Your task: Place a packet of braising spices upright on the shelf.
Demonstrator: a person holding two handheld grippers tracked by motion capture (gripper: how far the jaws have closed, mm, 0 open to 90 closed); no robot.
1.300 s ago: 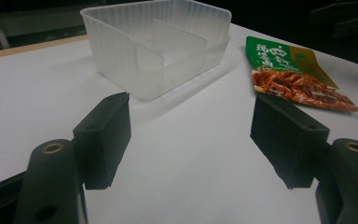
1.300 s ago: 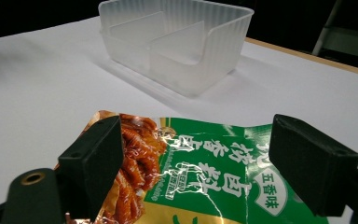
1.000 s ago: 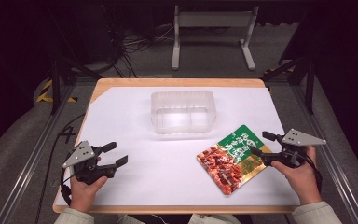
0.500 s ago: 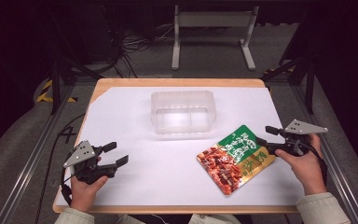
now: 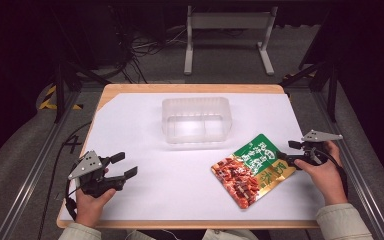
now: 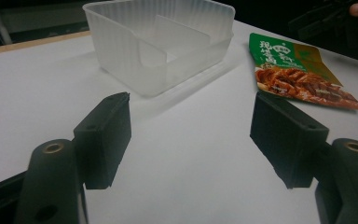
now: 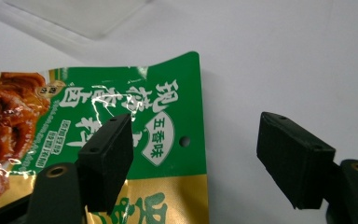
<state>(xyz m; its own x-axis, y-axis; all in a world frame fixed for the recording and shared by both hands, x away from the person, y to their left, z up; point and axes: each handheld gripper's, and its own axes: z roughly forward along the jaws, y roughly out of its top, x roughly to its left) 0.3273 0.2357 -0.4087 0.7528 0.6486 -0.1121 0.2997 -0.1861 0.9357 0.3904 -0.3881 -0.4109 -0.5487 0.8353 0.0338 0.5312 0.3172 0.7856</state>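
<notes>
A green and red snack pouch (image 5: 252, 167) lies flat on the white table, right of centre. My right gripper (image 5: 287, 152) is at the pouch's right end and open. In the right gripper view one jaw hovers over the green top of the pouch (image 7: 121, 102) and the other over bare table, so the pouch's edge lies between them at my right gripper (image 7: 196, 158). My left gripper (image 5: 125, 164) is open near the front left, holding nothing. The left gripper view has my left gripper (image 6: 191, 135) facing the pouch (image 6: 298, 74).
A clear plastic container (image 5: 196, 120) with a divider stands at the table's middle, behind the pouch; it is also in the left gripper view (image 6: 163, 42). The white table sheet (image 5: 145, 130) ends at a wooden rim. Metal rails run along both sides.
My right gripper has shifted slightly away from me along the pouch's right end. The pouch, the container and my left gripper have stayed put.
</notes>
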